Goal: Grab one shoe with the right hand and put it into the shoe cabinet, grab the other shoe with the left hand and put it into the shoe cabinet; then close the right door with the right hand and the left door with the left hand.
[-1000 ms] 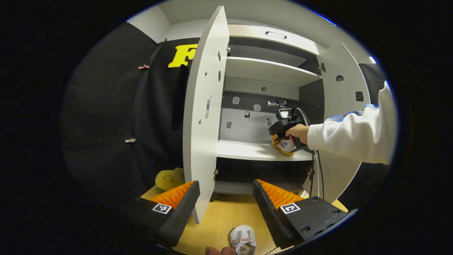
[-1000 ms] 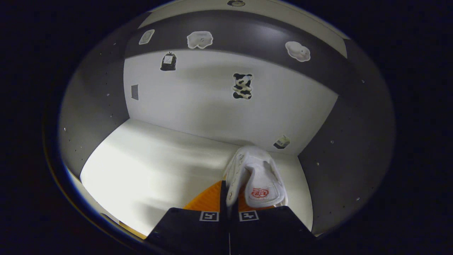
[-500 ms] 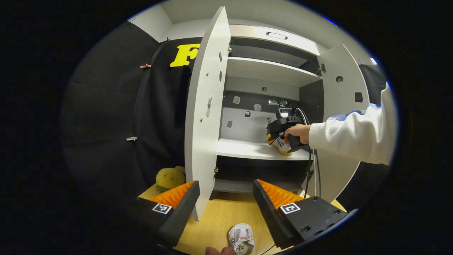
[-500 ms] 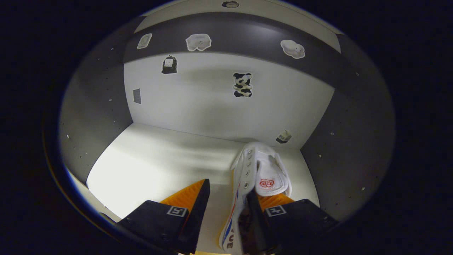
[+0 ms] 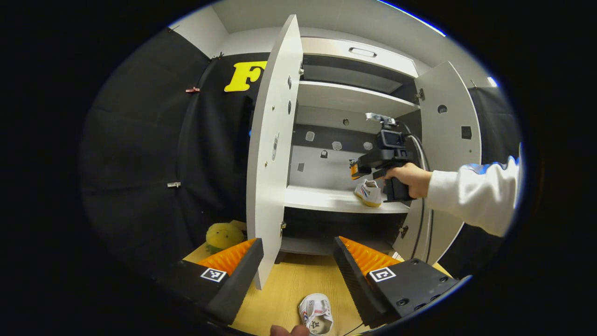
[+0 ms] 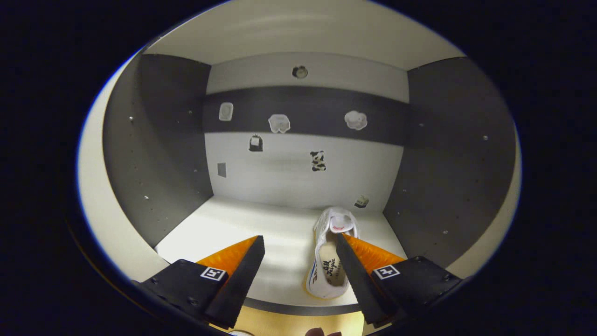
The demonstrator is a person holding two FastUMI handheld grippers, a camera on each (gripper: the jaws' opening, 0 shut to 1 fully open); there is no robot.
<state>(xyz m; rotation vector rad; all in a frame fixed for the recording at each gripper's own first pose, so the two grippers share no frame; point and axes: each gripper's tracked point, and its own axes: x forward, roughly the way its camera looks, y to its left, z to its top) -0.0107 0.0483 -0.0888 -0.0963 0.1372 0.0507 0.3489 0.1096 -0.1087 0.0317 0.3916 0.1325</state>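
Right tongs (image 6: 298,247) gape wide, a white shoe (image 6: 330,261) on the shelf (image 6: 261,233) at lower centre. Left tongs (image 5: 298,249) also gape wide, holding nothing; second shoe (image 5: 316,317) lies on the desk (image 5: 284,294) at bottom centre.

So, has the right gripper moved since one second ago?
Yes. The right gripper has let go of the white shoe and drawn back out of the white shoe cabinet: in the right gripper view the back wall stickers look farther off.

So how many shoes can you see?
2. One shoe sits on the right side of the cabinet's middle shelf, below the right hand-held gripper. The other shoe lies on the wooden floor in front.
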